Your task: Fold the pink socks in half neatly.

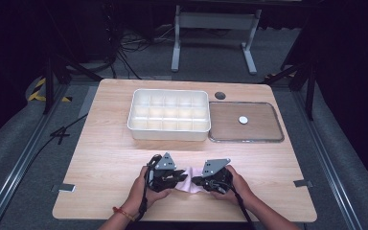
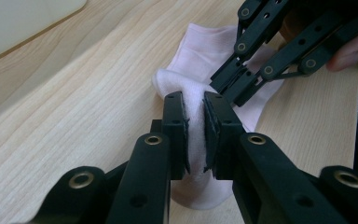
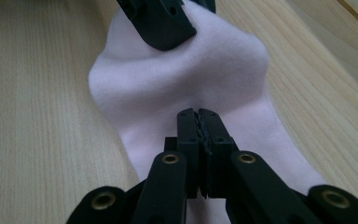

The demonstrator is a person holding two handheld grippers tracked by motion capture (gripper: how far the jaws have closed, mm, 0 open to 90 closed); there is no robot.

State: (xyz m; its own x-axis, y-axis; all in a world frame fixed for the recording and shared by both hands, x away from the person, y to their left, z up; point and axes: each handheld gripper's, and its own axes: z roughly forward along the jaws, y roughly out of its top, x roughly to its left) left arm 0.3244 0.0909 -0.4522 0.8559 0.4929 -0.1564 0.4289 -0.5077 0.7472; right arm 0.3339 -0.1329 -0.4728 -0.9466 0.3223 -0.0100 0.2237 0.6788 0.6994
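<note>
A pale pink sock (image 1: 190, 187) lies on the wooden table near its front edge, between my two grippers. In the left gripper view the left gripper (image 2: 195, 100) is shut on a raised fold of the sock (image 2: 200, 51), with fabric bunched between its pads. The right gripper (image 3: 198, 113) is shut, its tips resting on the sock (image 3: 182, 79), and no fabric shows between its pads. The two grippers point at each other: the left gripper (image 1: 183, 176) comes from the left and the right gripper (image 1: 195, 181) from the right, their tips almost meeting over the sock.
A white tray (image 1: 167, 128) divided into several compartments stands at the back middle of the table. To its right lies a clear flat lid (image 1: 268, 136) with a small white disc (image 1: 243, 120) on it. Bare wood surrounds the sock on all sides.
</note>
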